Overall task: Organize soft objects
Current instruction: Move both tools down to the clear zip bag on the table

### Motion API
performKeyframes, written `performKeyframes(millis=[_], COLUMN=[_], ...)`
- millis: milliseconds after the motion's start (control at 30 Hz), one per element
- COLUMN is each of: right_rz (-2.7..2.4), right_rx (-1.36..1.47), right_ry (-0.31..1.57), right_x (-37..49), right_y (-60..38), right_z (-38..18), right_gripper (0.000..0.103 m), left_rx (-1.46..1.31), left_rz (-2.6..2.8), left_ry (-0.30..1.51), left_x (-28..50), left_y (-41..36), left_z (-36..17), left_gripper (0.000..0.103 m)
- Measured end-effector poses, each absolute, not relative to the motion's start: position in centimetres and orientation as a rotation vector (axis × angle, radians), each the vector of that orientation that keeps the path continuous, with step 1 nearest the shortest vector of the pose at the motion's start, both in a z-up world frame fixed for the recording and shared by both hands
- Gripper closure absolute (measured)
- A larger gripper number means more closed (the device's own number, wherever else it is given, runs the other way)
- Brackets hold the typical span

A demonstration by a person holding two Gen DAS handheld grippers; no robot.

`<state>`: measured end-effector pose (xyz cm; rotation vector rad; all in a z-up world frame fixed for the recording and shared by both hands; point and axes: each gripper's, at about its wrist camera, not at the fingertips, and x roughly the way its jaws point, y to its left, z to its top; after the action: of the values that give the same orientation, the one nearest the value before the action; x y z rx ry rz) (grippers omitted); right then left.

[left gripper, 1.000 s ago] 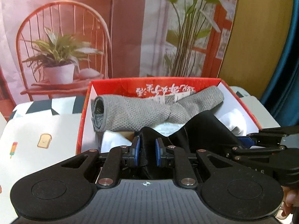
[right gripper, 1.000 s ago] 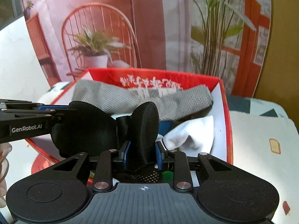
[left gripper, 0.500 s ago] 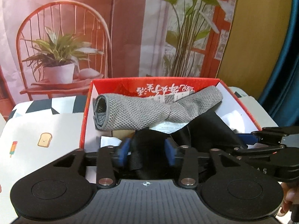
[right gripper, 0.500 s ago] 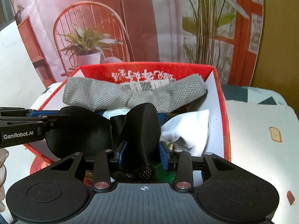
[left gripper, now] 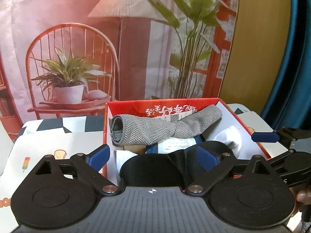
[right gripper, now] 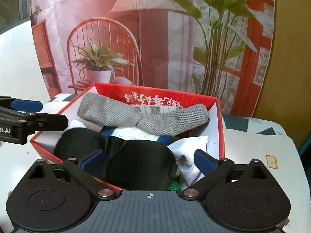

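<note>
With the black eye mask (right gripper: 124,155) lying at the near end of the red box (right gripper: 220,128) among the socks, both the left hand-held gripper (left gripper: 153,155) and right hand-held gripper (right gripper: 148,160) were opening wide off it, so the release looked under way and the next move called for drawing clear.

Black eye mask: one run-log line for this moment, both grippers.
left gripper: jaws opening, nothing gripped | right gripper: jaws opening, nothing gripped | black eye mask: lying in red box | grey mesh sock: on top

Bright, sharp - fisheye-warped edges.
</note>
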<state>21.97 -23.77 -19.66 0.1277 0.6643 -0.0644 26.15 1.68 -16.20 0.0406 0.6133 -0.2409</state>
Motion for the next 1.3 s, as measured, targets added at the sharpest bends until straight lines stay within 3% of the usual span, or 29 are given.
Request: performKeyframes(millis=[667, 1033, 1300], right_rz=[-0.017, 0.050, 0.086], right_rx=[0.161, 0.168, 0.146], right_ry=[0.567, 0.768, 0.867], right_x=[14.2, 11.1, 9.7], right_y=[-20.3, -17.4, -15.7], right_z=[-20.0, -25.9, -28.8], right_gripper=[0.000, 0.000, 0.000], left_rx=[-0.035, -0.072, -0.096], left_rz=[-0.228, -0.221, -0.228], left_ry=[0.646, 0.840, 0.879], left_x=[16.8, 13.4, 12.5], left_y=[5.1, 6.0, 5.4], left_z=[-19.1, -25.9, -27.6], left_gripper=[0.000, 0.001, 0.009])
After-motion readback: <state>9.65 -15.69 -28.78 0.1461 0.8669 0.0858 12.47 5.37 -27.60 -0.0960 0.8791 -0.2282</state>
